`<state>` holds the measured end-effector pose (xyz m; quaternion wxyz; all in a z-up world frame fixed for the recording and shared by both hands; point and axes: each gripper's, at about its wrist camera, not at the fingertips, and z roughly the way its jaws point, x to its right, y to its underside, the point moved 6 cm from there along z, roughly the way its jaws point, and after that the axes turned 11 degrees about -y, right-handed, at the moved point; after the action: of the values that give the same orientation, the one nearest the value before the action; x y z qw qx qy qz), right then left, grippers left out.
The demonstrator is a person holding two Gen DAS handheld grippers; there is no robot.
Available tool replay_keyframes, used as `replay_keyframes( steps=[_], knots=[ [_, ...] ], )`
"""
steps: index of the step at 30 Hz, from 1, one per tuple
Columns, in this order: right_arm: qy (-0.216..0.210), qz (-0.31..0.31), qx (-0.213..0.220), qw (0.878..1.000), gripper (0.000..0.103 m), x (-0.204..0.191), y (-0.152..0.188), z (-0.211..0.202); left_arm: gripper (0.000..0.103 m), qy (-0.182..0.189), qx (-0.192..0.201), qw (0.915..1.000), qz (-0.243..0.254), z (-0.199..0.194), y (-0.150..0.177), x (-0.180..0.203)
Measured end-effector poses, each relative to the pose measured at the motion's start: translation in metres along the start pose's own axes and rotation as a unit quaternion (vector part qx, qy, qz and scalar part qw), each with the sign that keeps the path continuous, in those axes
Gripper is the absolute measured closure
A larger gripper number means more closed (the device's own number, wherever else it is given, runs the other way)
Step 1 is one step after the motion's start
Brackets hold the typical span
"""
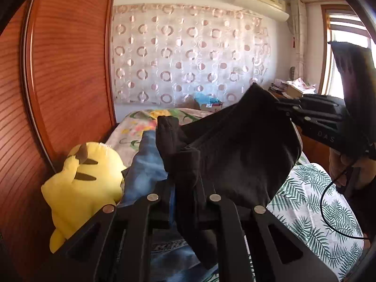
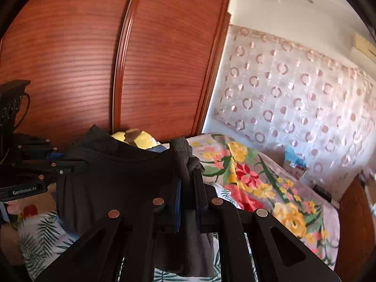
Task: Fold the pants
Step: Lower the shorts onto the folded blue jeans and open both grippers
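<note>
Two grippers share one pair of black pants (image 1: pixel 235 145), lifted clear above the bed (image 1: pixel 312 202). From the left: a yellow plush toy (image 1: pixel 82 178) leans against the wooden wardrobe (image 1: pixel 65 70) at the bed's left edge, blue jeans (image 1: pixel 145 169) just beside it. Your left gripper (image 1: pixel 185 183) pinches a bunched fold of the pants. The cloth spans rightward to your right gripper (image 1: pixel 285 109), fingers pressed on the other end. A floral blanket (image 2: pixel 258 183) covers the bed's far end.
</note>
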<state>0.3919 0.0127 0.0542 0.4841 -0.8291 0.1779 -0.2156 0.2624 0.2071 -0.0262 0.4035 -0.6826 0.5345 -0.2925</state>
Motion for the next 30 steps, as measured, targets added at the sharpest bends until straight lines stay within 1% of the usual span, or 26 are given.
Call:
replay_keyframes(
  steps=[5,9,22,26,30],
  knots=[
    [0.002,-0.033,-0.019,0.999,0.094,0.001,-0.008,0.022,0.091,-0.002,-0.014,0.9998,-0.013,0.015,0.008,-0.009],
    [-0.005,-0.051,-0.032,0.998,0.094,0.002,-0.016,0.04,0.091,-0.002,-0.021,0.9995,-0.023,0.022,0.015,-0.013],
    [-0.055,-0.083,-0.058,0.993,0.094,0.011,-0.032,0.103,0.091,-0.007,-0.045,0.9973,-0.058,0.031,0.034,-0.031],
    [-0.08,-0.074,-0.056,0.992,0.094,0.013,-0.033,0.115,0.091,-0.005,-0.053,0.9954,-0.08,0.031,0.041,-0.039],
    [-0.096,-0.047,-0.059,0.992,0.094,0.022,-0.029,0.125,0.089,-0.01,-0.054,0.9949,-0.084,0.027,0.042,-0.043]
  ],
)
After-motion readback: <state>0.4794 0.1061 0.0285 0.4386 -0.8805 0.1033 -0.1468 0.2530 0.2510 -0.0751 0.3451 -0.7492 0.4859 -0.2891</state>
